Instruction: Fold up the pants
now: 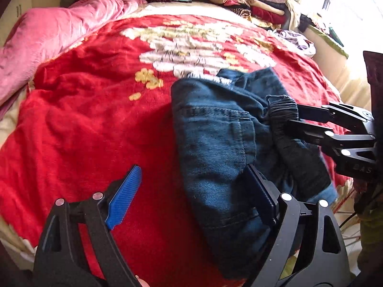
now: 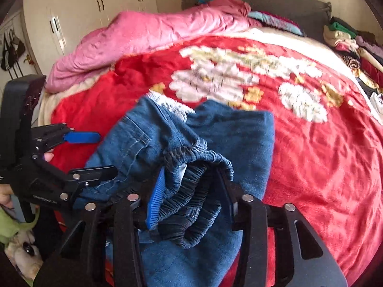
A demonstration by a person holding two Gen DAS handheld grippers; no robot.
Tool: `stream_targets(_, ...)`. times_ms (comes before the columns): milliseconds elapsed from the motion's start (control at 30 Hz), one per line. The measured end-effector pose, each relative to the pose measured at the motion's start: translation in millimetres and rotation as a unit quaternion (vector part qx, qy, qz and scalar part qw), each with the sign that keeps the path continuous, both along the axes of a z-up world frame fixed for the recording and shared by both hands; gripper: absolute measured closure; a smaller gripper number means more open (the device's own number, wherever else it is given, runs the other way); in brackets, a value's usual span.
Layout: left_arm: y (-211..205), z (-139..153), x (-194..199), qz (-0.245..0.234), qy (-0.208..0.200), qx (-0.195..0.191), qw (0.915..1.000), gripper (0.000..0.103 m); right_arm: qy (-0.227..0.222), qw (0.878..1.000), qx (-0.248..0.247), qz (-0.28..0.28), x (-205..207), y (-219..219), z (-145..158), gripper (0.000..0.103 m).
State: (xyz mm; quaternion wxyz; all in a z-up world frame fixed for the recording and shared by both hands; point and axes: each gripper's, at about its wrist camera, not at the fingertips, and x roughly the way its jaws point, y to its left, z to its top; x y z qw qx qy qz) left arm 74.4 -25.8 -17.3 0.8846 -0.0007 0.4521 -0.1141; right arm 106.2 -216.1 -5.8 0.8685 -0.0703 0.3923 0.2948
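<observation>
Blue denim pants (image 1: pixel 215 143) folded into thick bundle, lying on red plush bed blanket (image 1: pixel 83 119) with cream-gold flower pattern. Frayed white hem at far end; dark ribbed elastic waistband (image 2: pixel 191 205) bunched at near end. Left tongs (image 1: pixel 191 198) wide apart, ridged blue pads, one finger over bare blanket, other against denim edge, nothing gripped. Right tongs (image 2: pixel 189 198) half-spread around gathered waistband; pads seem barely touching fabric, blur prevents certainty. Crumpled pink quilt (image 2: pixel 143 38) along far side. Stacked folded clothes (image 1: pixel 251 2) at headboard corner.
</observation>
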Motion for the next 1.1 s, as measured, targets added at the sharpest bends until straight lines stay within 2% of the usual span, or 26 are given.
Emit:
stream_targets(100, 1, 12, -6, 0.001, -0.013, -0.001, 0.9999, 0.023, -0.024, 1.000, 0.006, -0.012, -9, -8, 16, 0.051)
stream_targets(200, 1, 22, -10, 0.003, -0.023, -0.002, 0.9997, 0.021, -0.044, 0.999, 0.004, -0.022, -19, -15, 30, 0.049)
stream_targets(300, 1, 29, -15, 0.007, -0.031, -0.003, 0.9995, 0.019, -0.057, 0.998, 0.003, -0.028, -25, -18, 40, 0.036)
stream_targets(433, 1, 39, -20, 0.008, -0.040, -0.004, 0.9992, 0.018, -0.073, 0.997, 0.010, -0.033, -34, -22, 53, 0.034)
stream_targets(500, 1, 45, -24, 0.008, -0.045, -0.004, 0.9989, 0.014, -0.081, 0.996, 0.012, -0.034, -38, -23, 58, 0.034)
stream_targets(600, 0, 51, -29, 0.008, -0.053, -0.002, 0.9986, 0.013, -0.091, 0.995, 0.012, -0.041, -43, -25, 62, 0.020)
stream_targets(833, -1, 59, -36, 0.014, -0.063, 0.001, 0.9979, 0.010, -0.095, 0.994, 0.011, -0.052, -52, -33, 65, 0.020)
stream_targets(1100, 0, 54, -34, 0.023, -0.056, 0.005, 0.9982, 0.010, -0.074, 0.994, 0.003, -0.075, -52, -46, 49, 0.020)
